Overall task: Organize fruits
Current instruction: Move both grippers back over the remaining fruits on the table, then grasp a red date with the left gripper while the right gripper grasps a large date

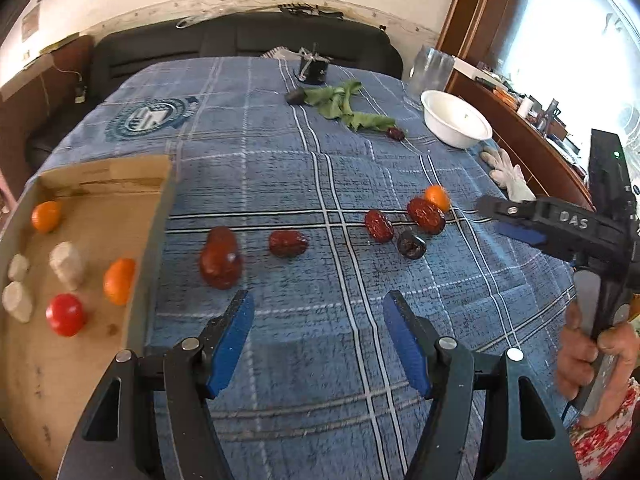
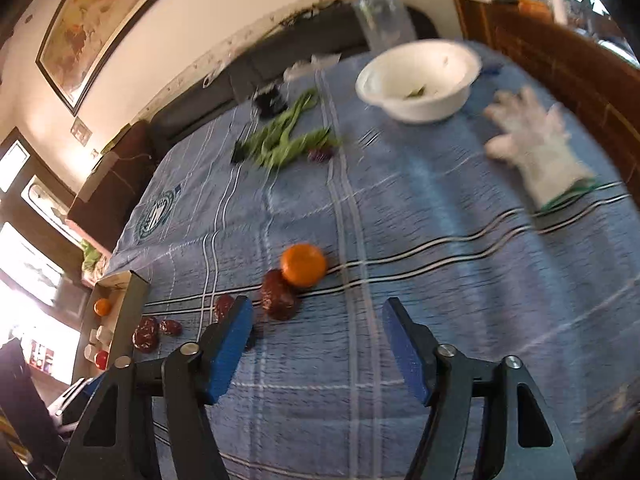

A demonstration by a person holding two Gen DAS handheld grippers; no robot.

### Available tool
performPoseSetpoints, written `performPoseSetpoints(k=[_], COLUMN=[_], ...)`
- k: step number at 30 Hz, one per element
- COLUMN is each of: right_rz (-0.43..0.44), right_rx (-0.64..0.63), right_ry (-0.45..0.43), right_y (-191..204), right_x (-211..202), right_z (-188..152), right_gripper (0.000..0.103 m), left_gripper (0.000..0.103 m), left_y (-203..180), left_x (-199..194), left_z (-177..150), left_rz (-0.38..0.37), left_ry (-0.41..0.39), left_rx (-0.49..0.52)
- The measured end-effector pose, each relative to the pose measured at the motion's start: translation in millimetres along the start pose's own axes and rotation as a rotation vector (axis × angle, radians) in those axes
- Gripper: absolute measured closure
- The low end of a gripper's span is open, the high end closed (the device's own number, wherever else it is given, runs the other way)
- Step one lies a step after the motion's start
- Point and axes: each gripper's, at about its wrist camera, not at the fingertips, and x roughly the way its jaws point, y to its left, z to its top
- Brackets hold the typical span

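Both views are daylit and strongly bent by the fisheye, with black corners. In the left wrist view, the window (image 1: 568, 40) at 2 o'clock is blown out to white, while the desk (image 1: 320, 184) is rendered sharp. The right wrist view is smeared by motion blur, most at the bowl (image 2: 416, 80) and glove (image 2: 536, 152); glare is seen at 9 o'clock.

Left gripper (image 1: 318, 316), right gripper (image 2: 317, 322): jaws apart, empty.
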Motion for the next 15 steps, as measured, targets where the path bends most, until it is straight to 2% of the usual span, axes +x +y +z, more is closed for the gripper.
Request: performPoseSetpoints(k=[1, 4, 7, 11, 15], right_rz=[-0.007, -0.073, -0.102, -0.097, -0.09], right_rx=[-0.011, -0.075, -0.113, -0.141, -0.161], right_ry=[0.005, 0.008, 0.019, 0.019, 0.013], right_y=[4, 18, 23, 27, 30], right_x=[6, 23, 35, 41, 44], right_z=[-1, -2, -4, -3, -5], right_gripper=[0.037, 0.041, 0.048, 0.05, 0.052], left_gripper=[0.046, 0.055, 0.056, 0.056, 0.057], left_y=[1, 2, 1, 1, 8], left_x=[5, 19, 29, 43, 58], left_z=[1, 6, 13, 24, 28], left_rz=[-0.002, -0.002, -0.005, 0.021, 0.034], left_ry=[0.004, 0.026, 0.016, -0.007, 0.012], left_rx=[-0.002, -0.01, -0.002, 0.011, 0.003])
